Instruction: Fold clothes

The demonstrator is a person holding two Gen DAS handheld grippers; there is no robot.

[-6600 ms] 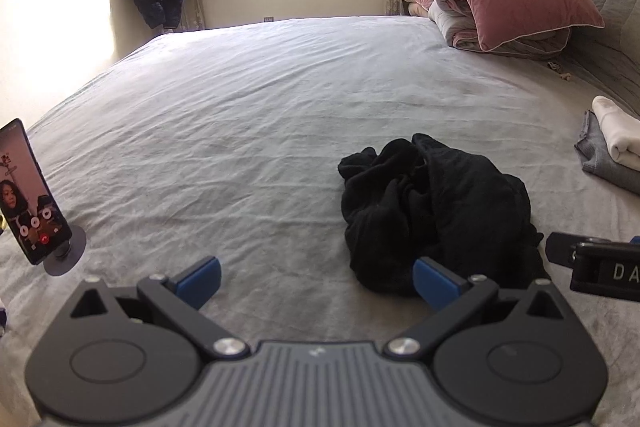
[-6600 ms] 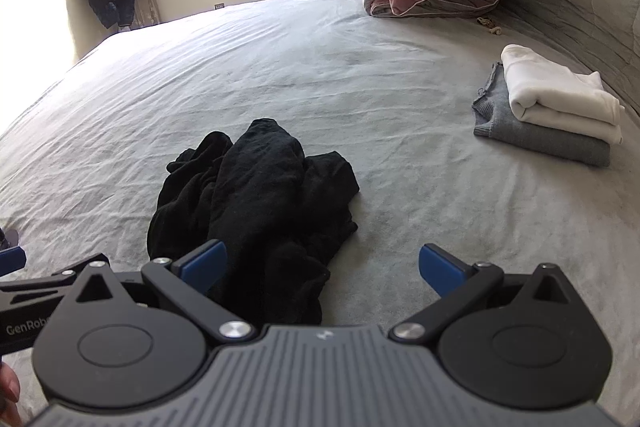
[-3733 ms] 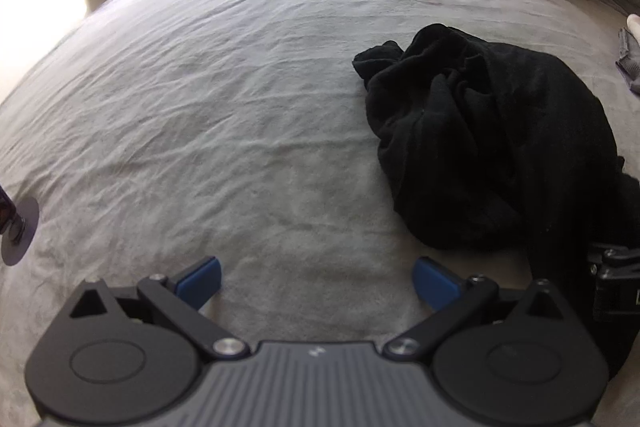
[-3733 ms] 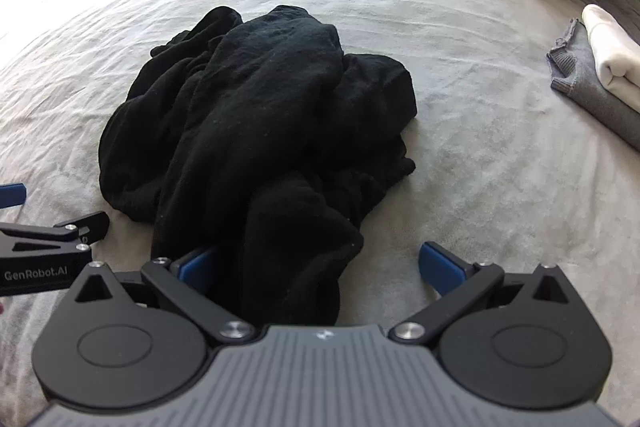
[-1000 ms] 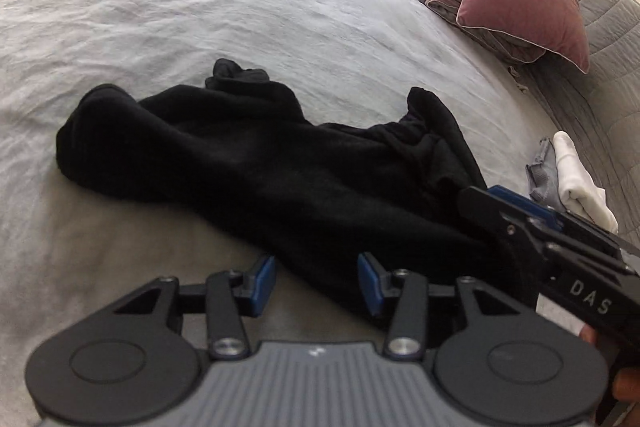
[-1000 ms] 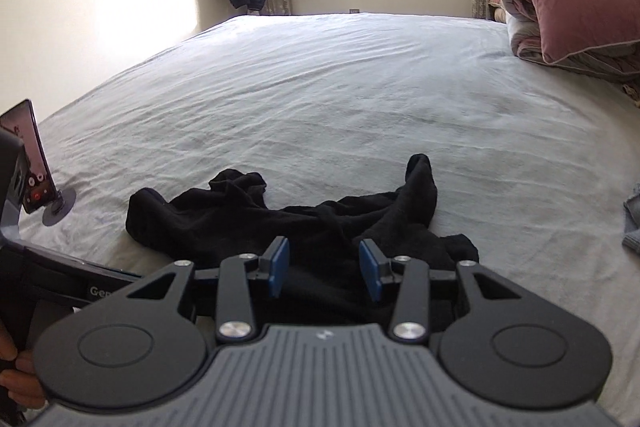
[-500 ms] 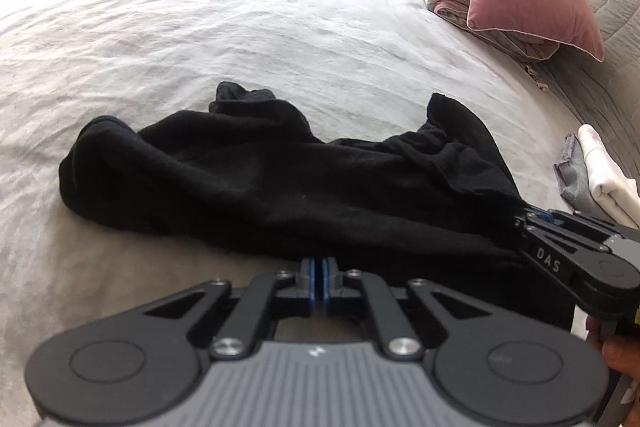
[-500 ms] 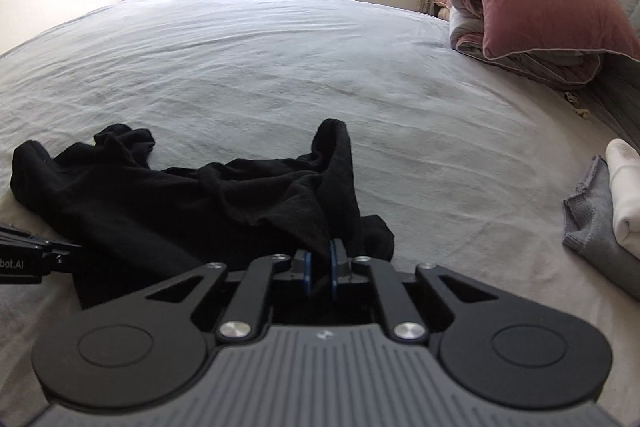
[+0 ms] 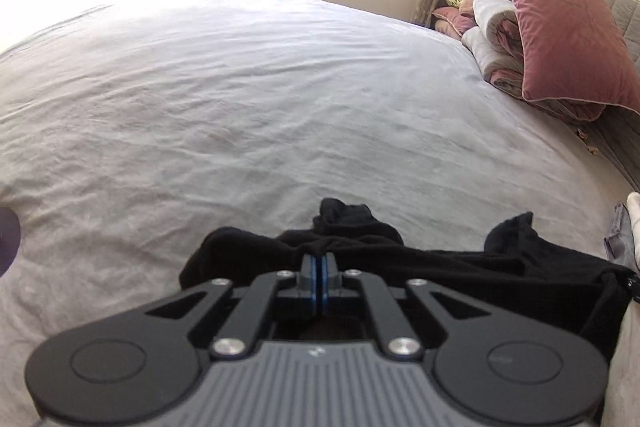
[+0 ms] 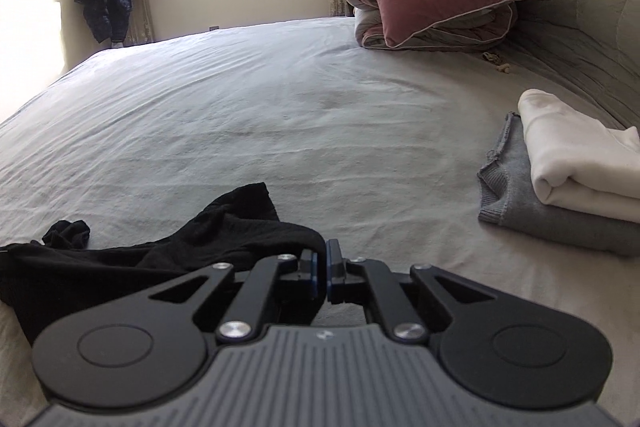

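I have the black garment pinched at two spots along its near edge, and it lies in a crumpled strip on the grey bed, close in front of me; the left gripper has its fingers squeezed tight together on a bit of the black cloth; the right gripper is pressed closed too, with the cloth's end tucked in at its left finger. To do this step well, I think I should pull my two hands apart gently, so the cloth goes flat and wide before I fold it; if I tug too fast, a thin pinch could slip out. Both hands tip downward toward the bed, side by side; the folded white and grey clothes sit well off to the right.
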